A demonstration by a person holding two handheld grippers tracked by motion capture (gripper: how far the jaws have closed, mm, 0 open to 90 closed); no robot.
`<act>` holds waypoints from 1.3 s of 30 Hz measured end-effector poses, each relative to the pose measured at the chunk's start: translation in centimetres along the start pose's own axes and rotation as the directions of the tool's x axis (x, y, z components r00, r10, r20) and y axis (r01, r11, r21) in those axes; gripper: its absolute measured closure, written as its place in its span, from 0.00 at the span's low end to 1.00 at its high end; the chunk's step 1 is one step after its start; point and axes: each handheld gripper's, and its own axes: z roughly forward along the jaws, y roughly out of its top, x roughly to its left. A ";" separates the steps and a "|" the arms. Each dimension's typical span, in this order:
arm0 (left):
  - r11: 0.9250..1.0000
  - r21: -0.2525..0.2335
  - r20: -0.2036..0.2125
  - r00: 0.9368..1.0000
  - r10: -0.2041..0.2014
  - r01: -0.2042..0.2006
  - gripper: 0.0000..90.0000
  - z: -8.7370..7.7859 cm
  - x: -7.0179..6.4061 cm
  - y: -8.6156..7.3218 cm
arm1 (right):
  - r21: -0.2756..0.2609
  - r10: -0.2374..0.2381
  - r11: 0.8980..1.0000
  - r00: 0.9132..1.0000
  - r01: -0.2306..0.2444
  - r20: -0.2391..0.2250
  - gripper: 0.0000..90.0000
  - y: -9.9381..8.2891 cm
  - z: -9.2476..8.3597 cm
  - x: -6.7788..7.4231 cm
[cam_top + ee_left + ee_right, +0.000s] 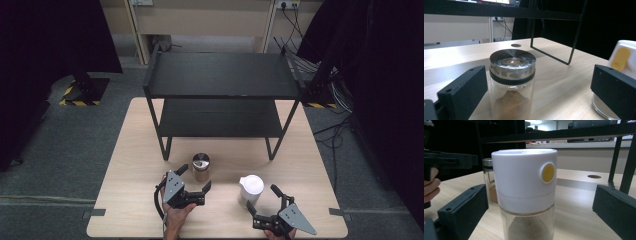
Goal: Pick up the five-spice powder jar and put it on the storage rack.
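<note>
- Our left gripper (192,181) has its jaws apart either side of the upright jar (201,167), not touching; jar nearest this hand
- Our right gripper (263,201) likewise gapes round the white shaker (250,189); both stand before the rack (220,95)

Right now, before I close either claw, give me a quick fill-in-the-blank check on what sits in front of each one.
1. The jar between the open jaws of the left claw has a ____ lid.
2. The container in front of the right claw has a white cap with a ____ round button.
3. Both containers stand on the table in front of a black ____.

Missing words: metal; yellow; shelf
</note>
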 end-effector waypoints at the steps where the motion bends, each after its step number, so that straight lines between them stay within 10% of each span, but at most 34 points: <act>1: 1.000 0.008 -0.002 1.000 0.002 -0.002 0.00 0.2 0.1 0.1 | 0.000 0.001 1.000 1.000 -0.001 0.000 0.01 0.0 0.0 0.0; 39: 0.987 0.159 -0.072 0.997 -0.019 0.030 0.19 5.6 1.7 1.7 | -0.003 0.004 1.000 1.000 -0.004 -0.002 0.01 0.0 0.0 -0.1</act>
